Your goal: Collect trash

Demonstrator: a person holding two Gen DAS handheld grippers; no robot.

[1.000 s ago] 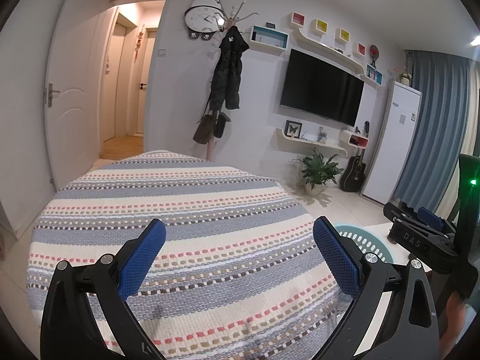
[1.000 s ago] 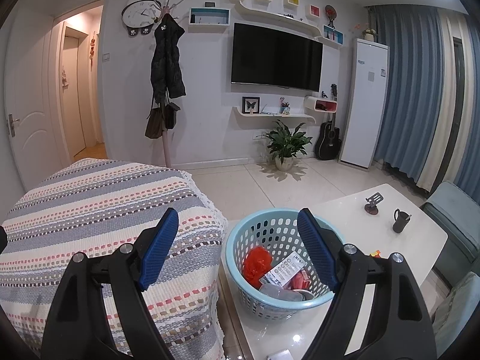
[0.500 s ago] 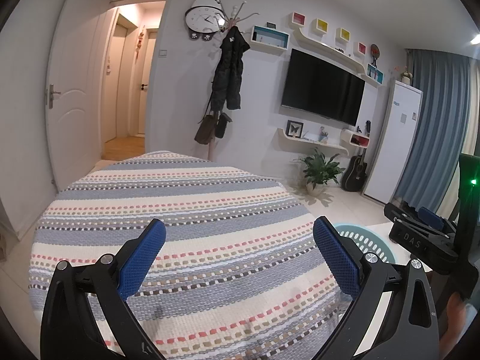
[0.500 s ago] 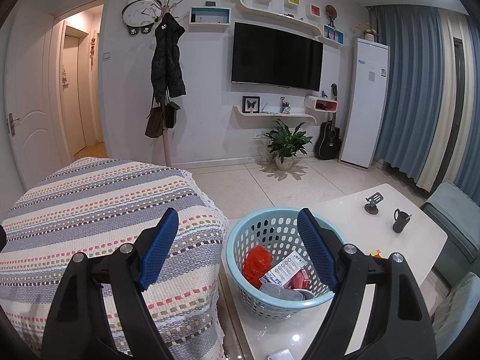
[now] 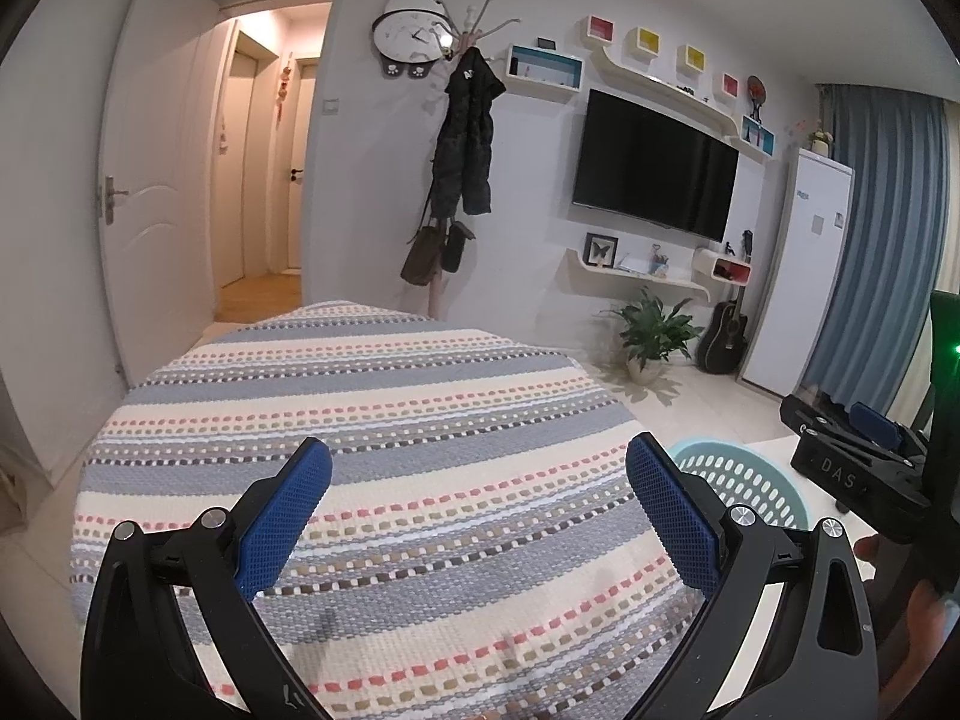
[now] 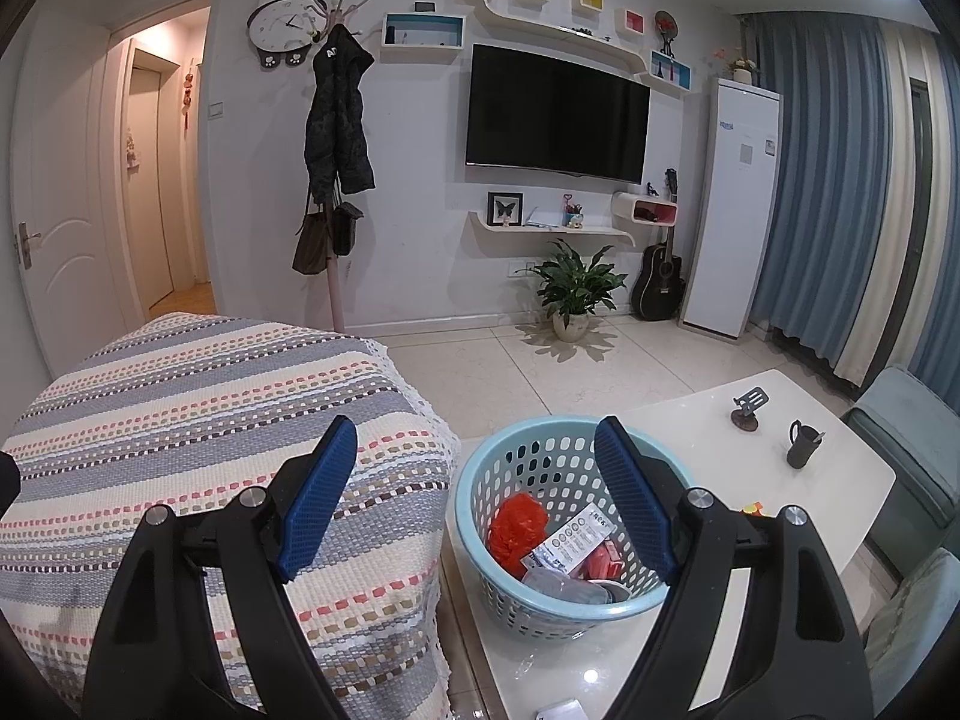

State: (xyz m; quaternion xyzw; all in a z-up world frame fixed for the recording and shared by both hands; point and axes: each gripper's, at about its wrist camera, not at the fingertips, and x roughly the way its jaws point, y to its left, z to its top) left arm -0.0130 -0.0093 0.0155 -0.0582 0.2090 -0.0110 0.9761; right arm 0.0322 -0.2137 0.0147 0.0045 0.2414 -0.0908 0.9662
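Jaws: left gripper (image 5: 477, 495) and right gripper (image 6: 471, 495) are held wide apart, nothing between | Change: nothing has been moved in the last second | Trash: orange ball (image 6: 517, 527) and paper (image 6: 573, 543) are seen in the blue basket (image 6: 480, 531) on the bench (image 6: 678, 420), beside the striped cloth (image 6: 180, 396) | Task: looks done.

The light-blue perforated basket (image 6: 558, 534) stands upright on the white counter (image 6: 708, 420), just beside the striped-covered furniture. It contains the collected trash: a crumpled red-orange piece (image 6: 517, 531) on the left, a printed white wrapper (image 6: 573, 543) in the middle, a red packet (image 6: 603, 558), and clear plastic (image 6: 558, 583).
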